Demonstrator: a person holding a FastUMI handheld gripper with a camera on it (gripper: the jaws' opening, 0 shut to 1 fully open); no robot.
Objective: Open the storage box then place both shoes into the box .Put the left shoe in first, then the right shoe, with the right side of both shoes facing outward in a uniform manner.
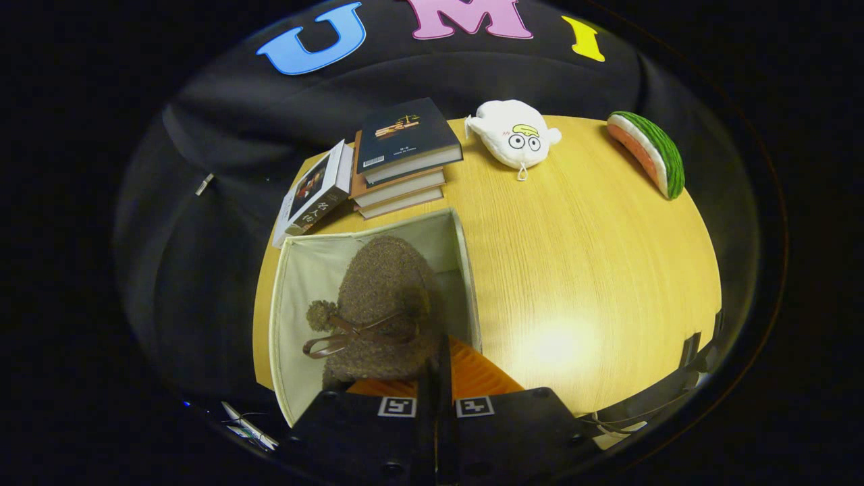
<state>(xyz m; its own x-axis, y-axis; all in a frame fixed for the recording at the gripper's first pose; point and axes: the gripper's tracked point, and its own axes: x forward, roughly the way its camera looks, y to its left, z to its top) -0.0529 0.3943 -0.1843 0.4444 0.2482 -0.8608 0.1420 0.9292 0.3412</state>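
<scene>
Shoe (381, 310) rests inside open storage box (297, 270), gripper (435, 378) jaws closed together above it, gripping nothing visible.

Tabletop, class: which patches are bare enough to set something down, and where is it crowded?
Bare: the wooden table between the storage box, white plush and watermelon slice. Crowded: the books behind the box, and the box itself, where the gripper grips a brown shoe.
</scene>
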